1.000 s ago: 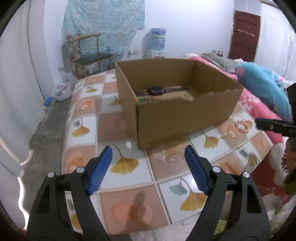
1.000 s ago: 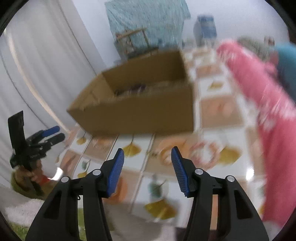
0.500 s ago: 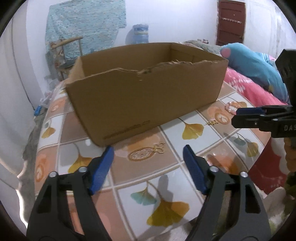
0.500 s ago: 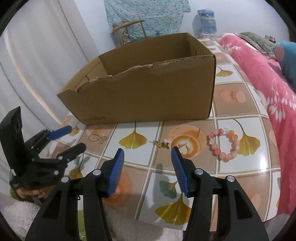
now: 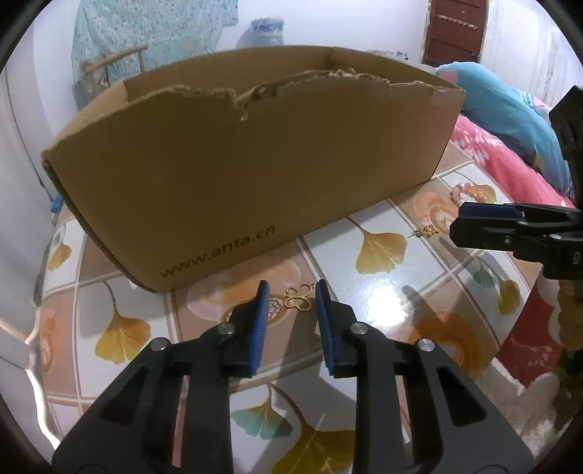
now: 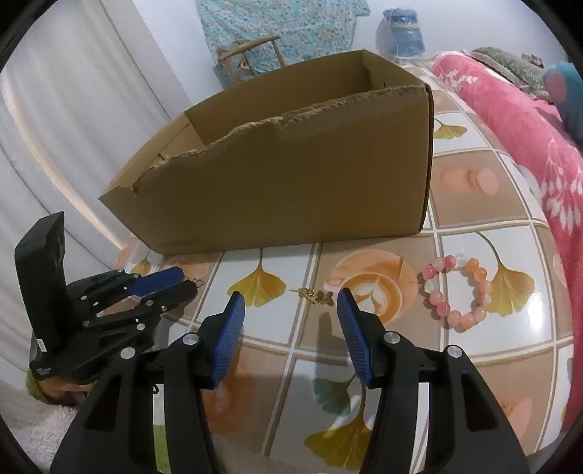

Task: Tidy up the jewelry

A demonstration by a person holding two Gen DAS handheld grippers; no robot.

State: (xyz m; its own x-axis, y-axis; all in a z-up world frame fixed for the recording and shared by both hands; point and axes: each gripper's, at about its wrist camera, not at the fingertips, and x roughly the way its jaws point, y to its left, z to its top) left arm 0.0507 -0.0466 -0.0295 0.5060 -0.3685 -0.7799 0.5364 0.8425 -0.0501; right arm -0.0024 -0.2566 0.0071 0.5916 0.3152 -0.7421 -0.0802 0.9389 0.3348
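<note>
An open cardboard box (image 5: 255, 175) stands on the tiled table; it also shows in the right wrist view (image 6: 291, 175). A gold butterfly-shaped piece (image 5: 298, 297) lies in front of it, between the tips of my left gripper (image 5: 292, 291), whose jaws are partly closed around it without touching. A small gold piece (image 6: 316, 295) lies just ahead of my open right gripper (image 6: 288, 302); it also shows in the left wrist view (image 5: 424, 231). A pink bead bracelet (image 6: 457, 291) lies to the right. The left gripper (image 6: 182, 282) shows at left in the right wrist view.
The table (image 6: 473, 204) has a glossy ginkgo-leaf tile cover. A bed with a pink blanket (image 6: 528, 120) runs along the right. A chair (image 6: 251, 54) and a water jug (image 6: 400, 32) stand behind. The right gripper's side (image 5: 510, 229) shows at right in the left wrist view.
Both grippers have come down and closer to the table in front of the box. The left jaws have narrowed around the gold butterfly piece. The right gripper now faces the small gold piece.
</note>
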